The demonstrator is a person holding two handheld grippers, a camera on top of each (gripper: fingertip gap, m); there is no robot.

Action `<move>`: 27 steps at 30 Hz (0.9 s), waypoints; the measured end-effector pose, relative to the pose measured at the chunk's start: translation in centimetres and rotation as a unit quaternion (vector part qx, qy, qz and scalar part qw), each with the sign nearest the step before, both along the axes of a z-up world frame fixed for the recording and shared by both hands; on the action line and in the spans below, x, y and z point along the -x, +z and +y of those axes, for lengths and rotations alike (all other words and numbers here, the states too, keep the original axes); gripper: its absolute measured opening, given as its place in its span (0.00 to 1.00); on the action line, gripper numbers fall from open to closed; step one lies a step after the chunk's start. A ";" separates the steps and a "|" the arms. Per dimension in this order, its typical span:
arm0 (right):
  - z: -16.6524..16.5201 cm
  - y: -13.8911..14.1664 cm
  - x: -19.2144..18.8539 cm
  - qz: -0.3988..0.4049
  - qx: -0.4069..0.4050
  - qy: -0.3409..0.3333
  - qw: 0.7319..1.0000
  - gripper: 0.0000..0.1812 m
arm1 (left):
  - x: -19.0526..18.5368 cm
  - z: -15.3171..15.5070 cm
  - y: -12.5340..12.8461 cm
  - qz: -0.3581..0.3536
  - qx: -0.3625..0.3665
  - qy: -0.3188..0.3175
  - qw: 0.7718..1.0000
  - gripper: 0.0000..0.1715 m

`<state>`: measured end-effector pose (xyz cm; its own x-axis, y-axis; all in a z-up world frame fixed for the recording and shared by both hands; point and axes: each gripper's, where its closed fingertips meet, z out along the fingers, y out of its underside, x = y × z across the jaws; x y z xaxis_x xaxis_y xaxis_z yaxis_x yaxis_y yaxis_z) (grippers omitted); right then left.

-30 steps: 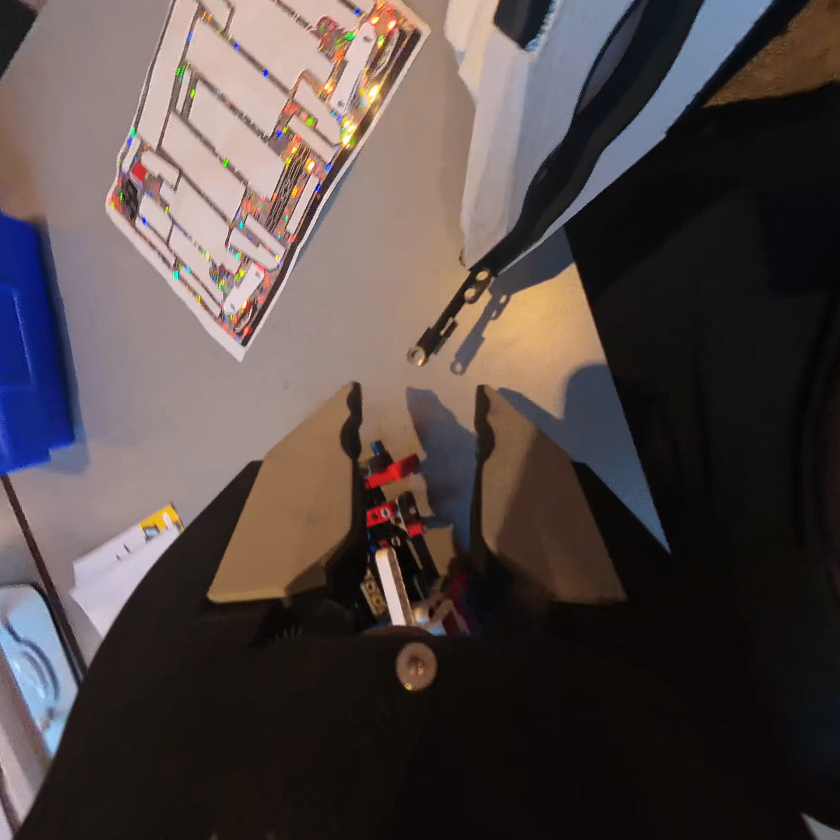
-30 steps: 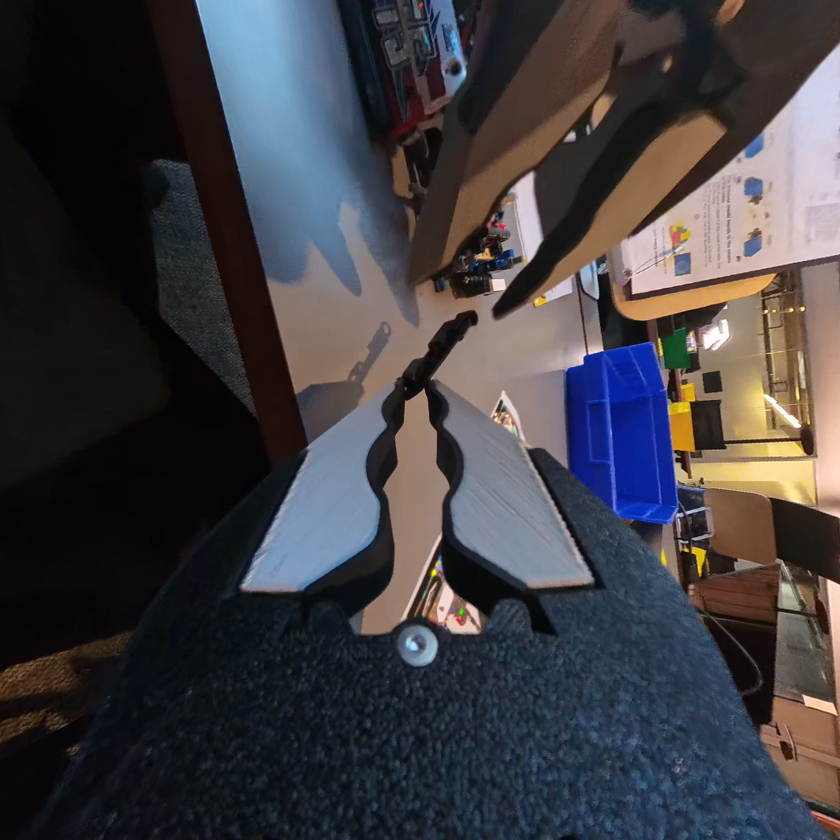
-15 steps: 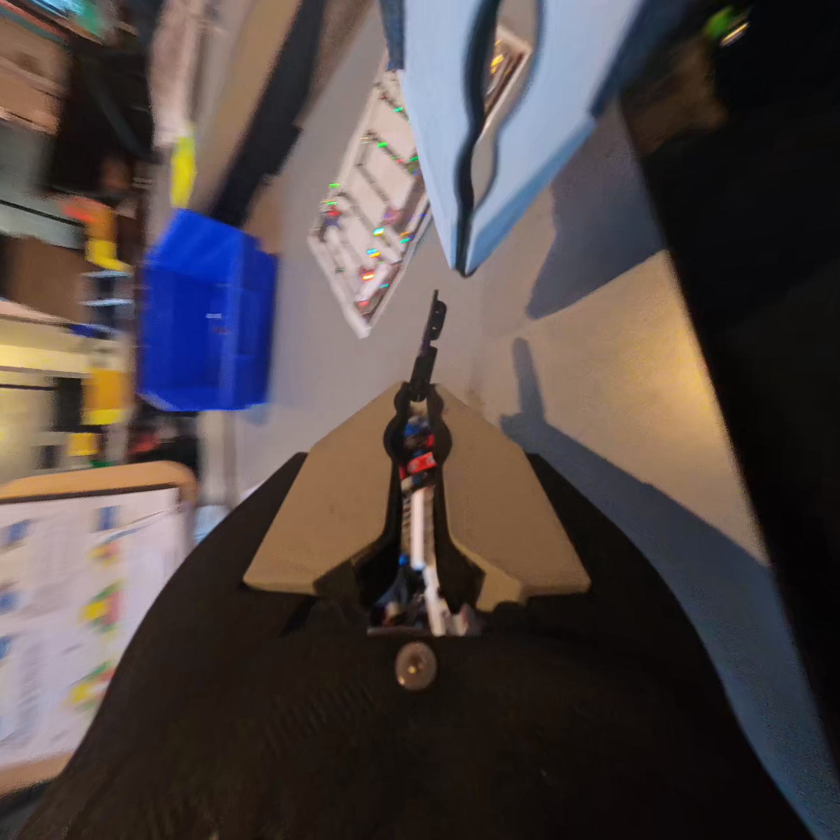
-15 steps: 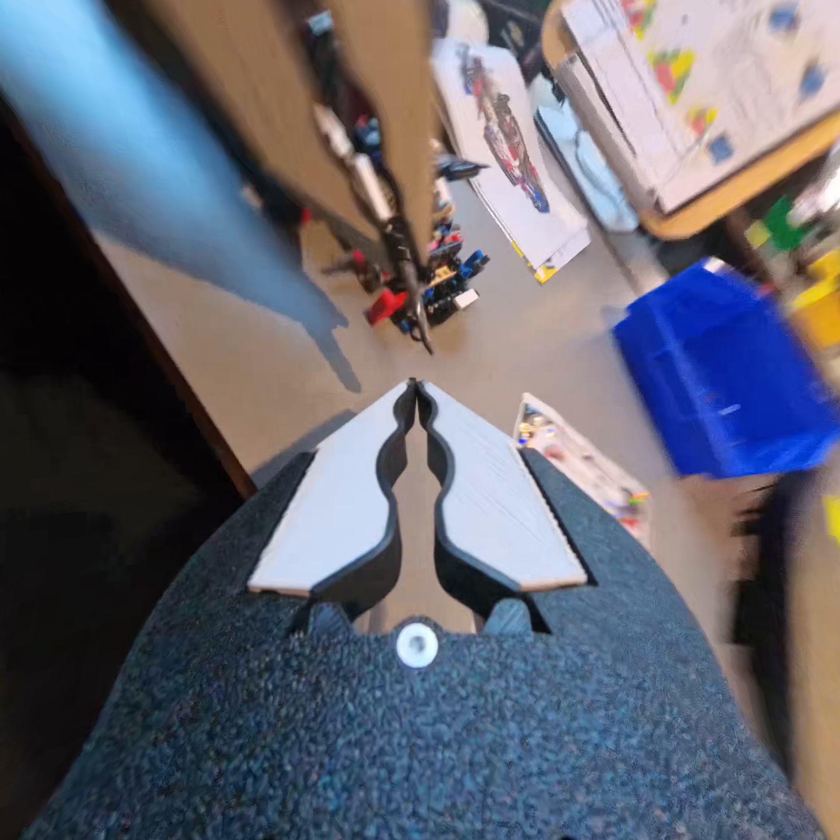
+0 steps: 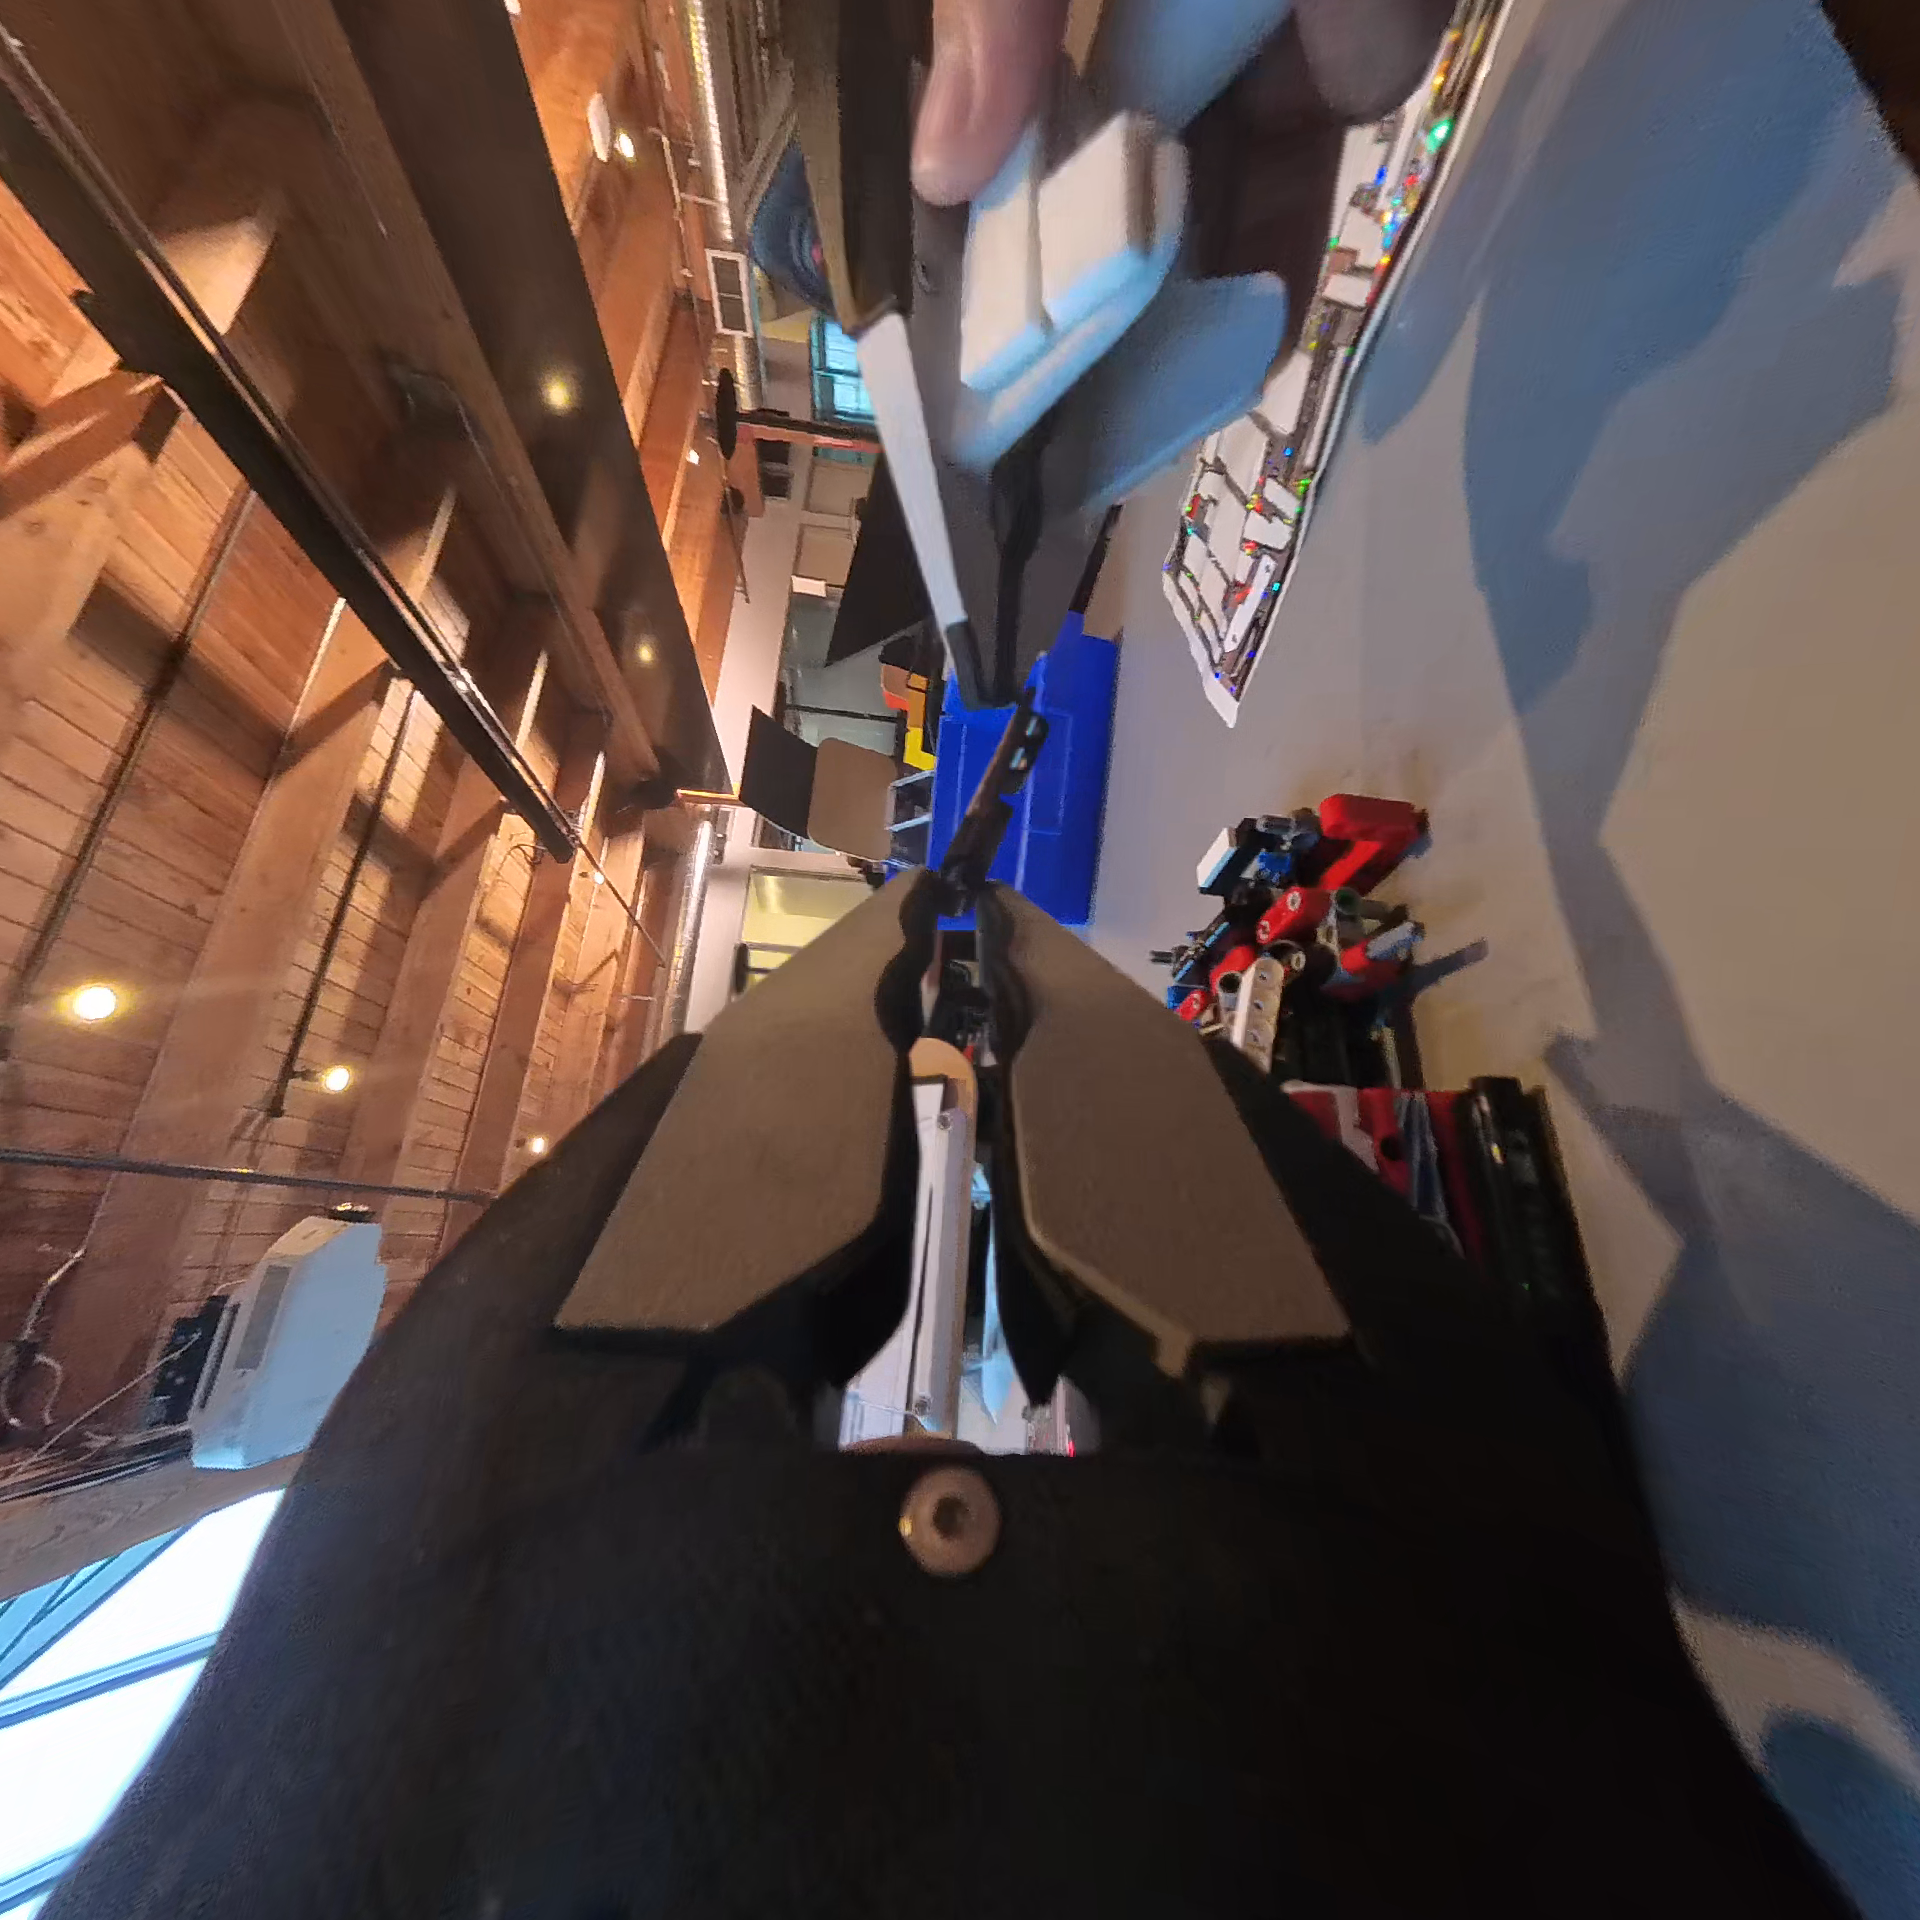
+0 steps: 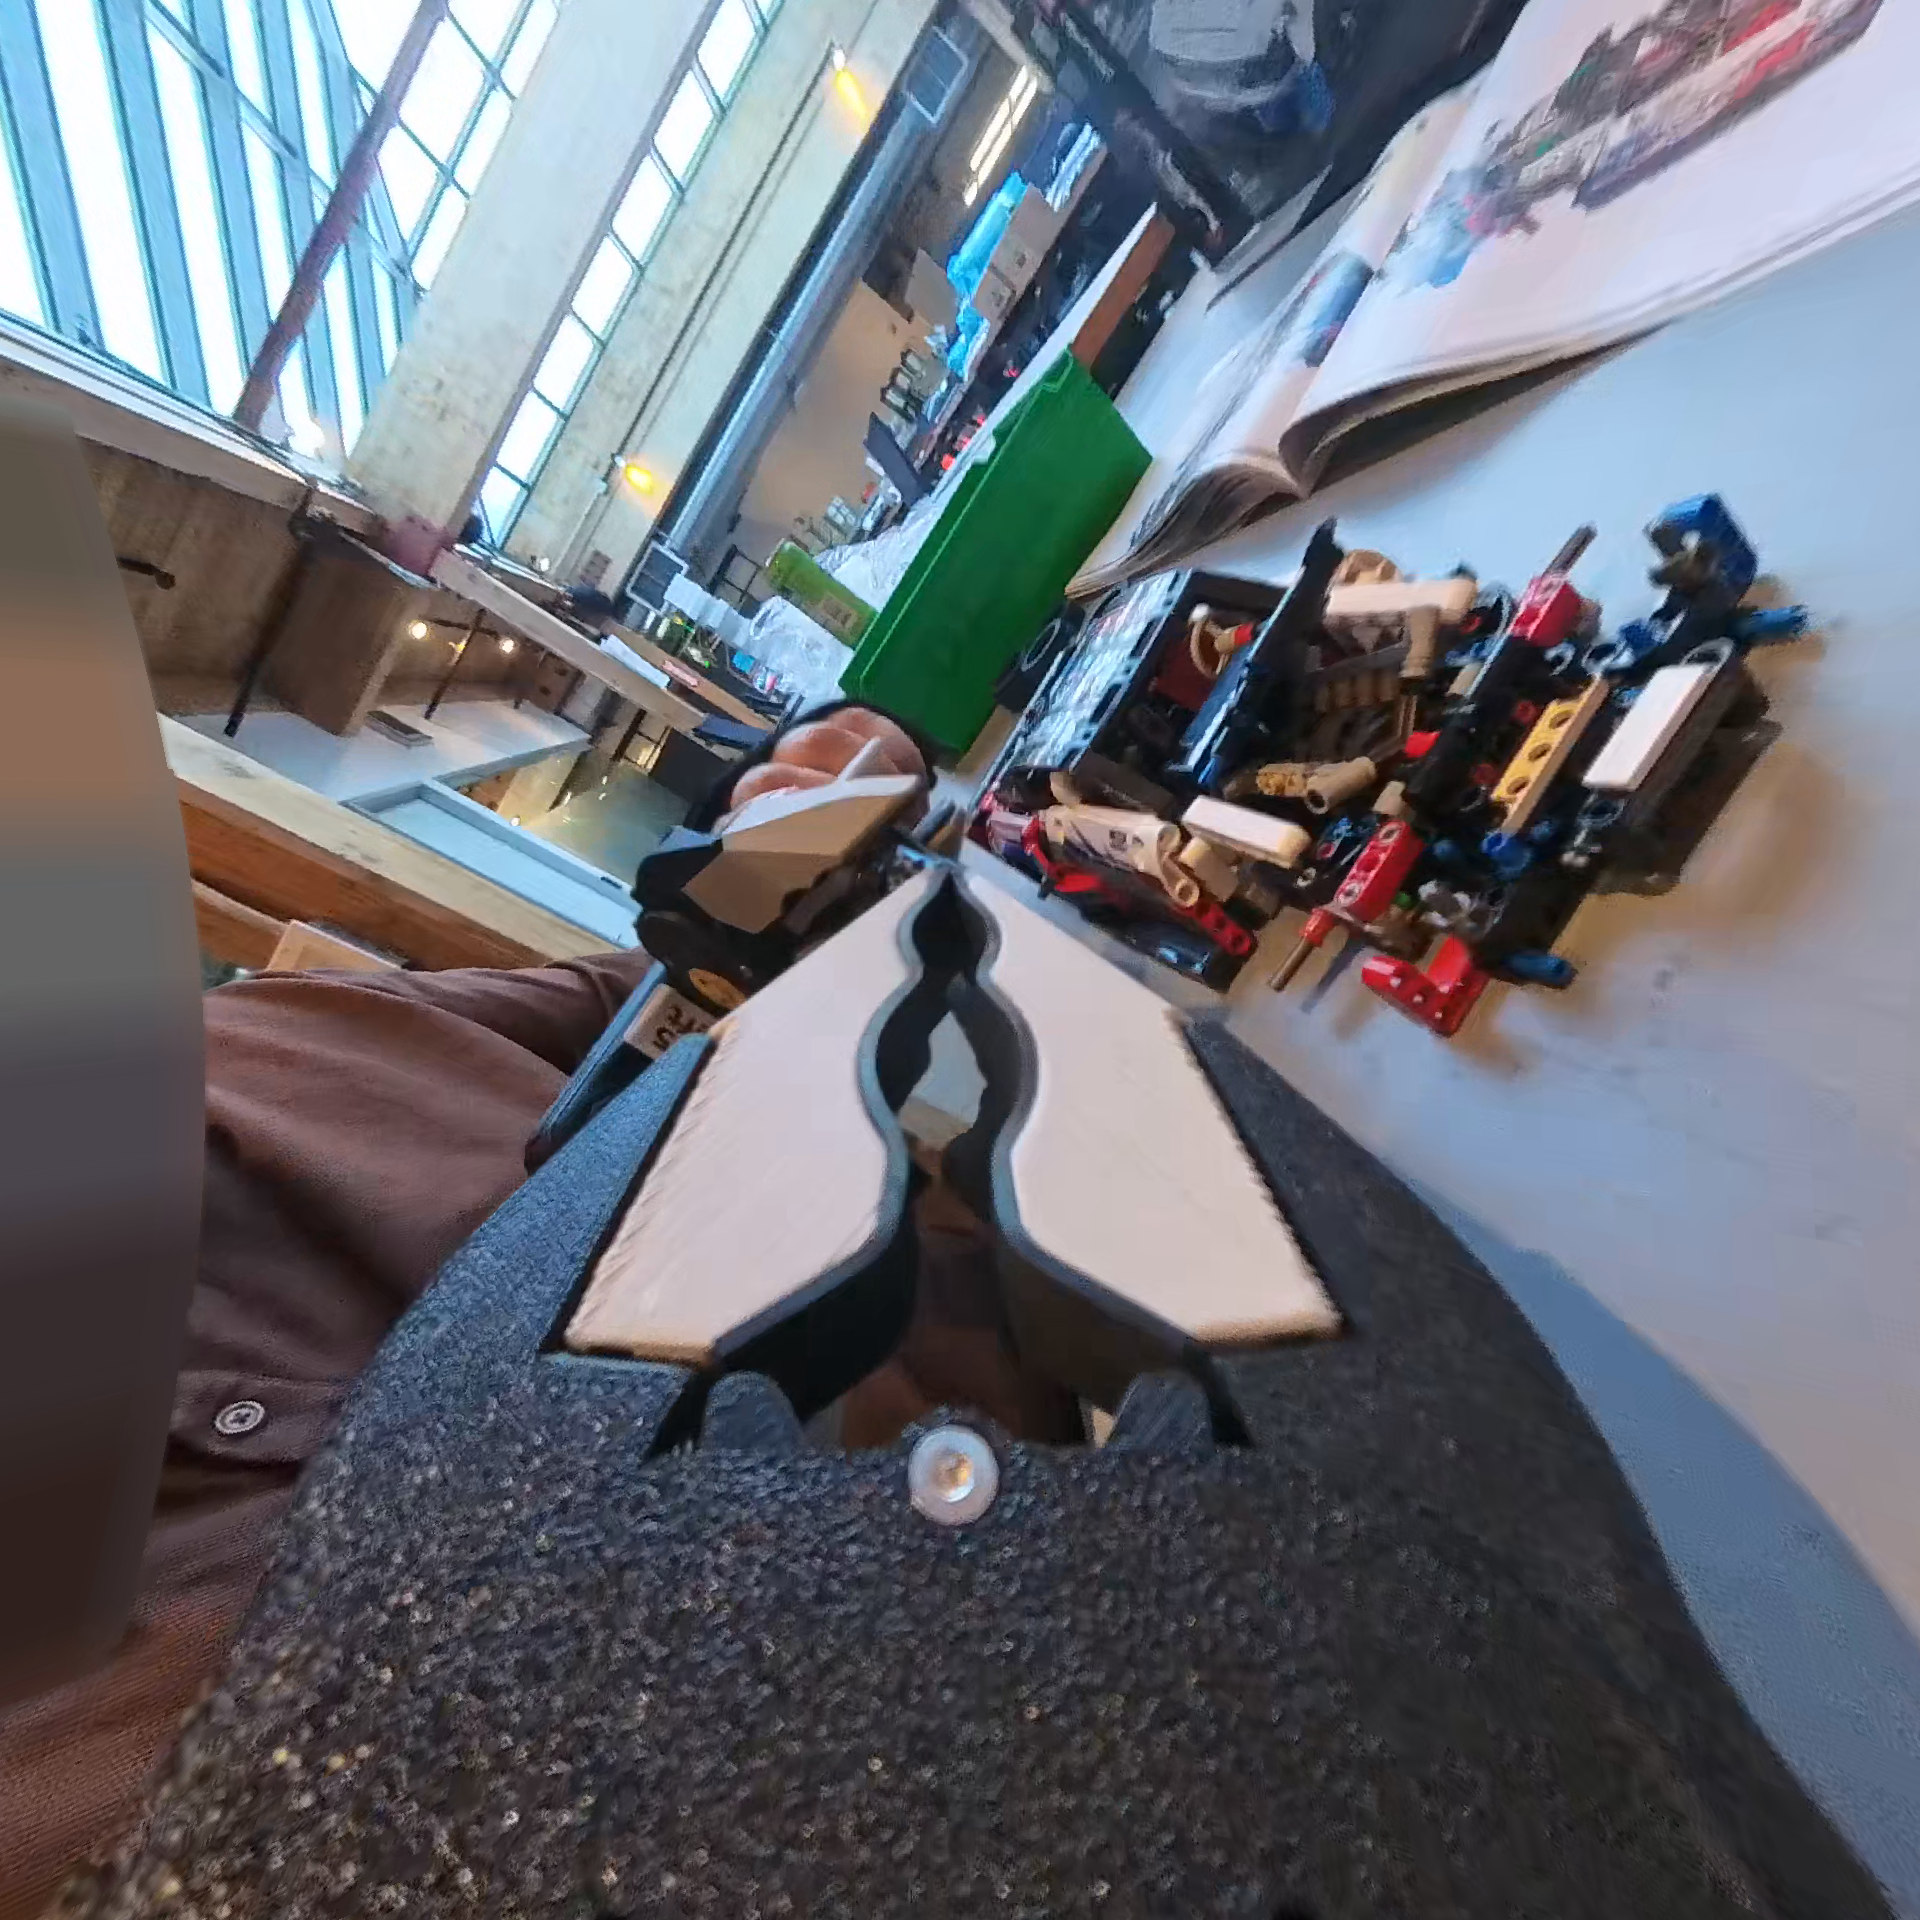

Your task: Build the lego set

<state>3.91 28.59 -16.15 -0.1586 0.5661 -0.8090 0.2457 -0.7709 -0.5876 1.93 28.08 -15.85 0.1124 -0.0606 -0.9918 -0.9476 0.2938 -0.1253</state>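
left tool point(image 5: 961, 899) clamped on black lego strip point(image 5: 995, 781) (tilted) | right tool point(image 6: 948, 883) pinches its far end

Both tools have swung from looking down at the tabletop point(image 5: 1766, 935) to a low sideways angle. The left hand-held gripper point(image 5: 961, 894), open a second ago, is now clamped on the thin black lego piece point(image 5: 997, 790). The right hand-held gripper point(image 6: 951, 883), which held that piece then, now meets its far end, beside the lego model point(image 6: 1403, 769).
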 end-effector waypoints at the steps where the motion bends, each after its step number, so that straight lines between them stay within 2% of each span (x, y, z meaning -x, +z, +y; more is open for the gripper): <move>1: 0.3 0.3 0.0 0.008 -0.002 -0.005 1.000 0.00 | 0.0 0.0 0.0 0.000 -0.004 -0.002 1.000 0.02; 12: 0.9 0.1 0.1 0.001 -0.018 -0.007 1.000 0.00 | 0.3 0.6 -0.3 -0.010 -0.010 0.003 1.000 0.02; 14: 0.9 0.1 0.0 0.000 -0.019 -0.006 1.000 0.03 | 0.4 0.7 -0.6 -0.013 -0.006 0.006 1.000 0.02; 15: 1.2 -0.1 -0.1 -0.004 -0.022 -0.012 1.000 0.07 | 0.5 0.7 -0.6 -0.014 -0.007 0.009 1.000 0.02; 16: 1.7 -0.4 -0.2 -0.014 -0.027 -0.028 0.999 0.23 | 0.7 0.7 -0.6 -0.017 -0.009 0.014 1.000 0.02; 17: 2.2 -0.6 -0.4 -0.021 -0.032 -0.038 0.999 0.24 | 0.9 0.8 -0.6 -0.019 -0.008 0.017 1.000 0.02; 20: 2.3 -0.4 -0.8 -0.011 -0.027 -0.030 0.999 0.14 | 1.1 0.7 -0.9 -0.018 -0.005 0.019 1.000 0.02; 24: 0.5 -1.1 0.5 -0.018 -0.018 0.007 1.000 0.14 | 0.6 0.6 -1.1 -0.009 -0.004 0.013 1.000 0.02; 25: 0.1 -1.1 0.8 -0.015 -0.015 0.016 1.000 0.09 | 0.5 0.6 -1.1 -0.008 -0.002 0.013 1.000 0.02; 27: 0.1 -1.0 1.1 -0.007 -0.007 0.017 1.000 0.07 | 0.6 0.8 -1.1 -0.014 0.001 0.020 1.000 0.02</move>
<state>2.84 28.65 -17.17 -0.1659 0.5714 -0.8037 0.2800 -0.7542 -0.5940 1.33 28.84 -16.91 0.1422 -0.0573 -0.9882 -0.9547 0.2558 -0.1522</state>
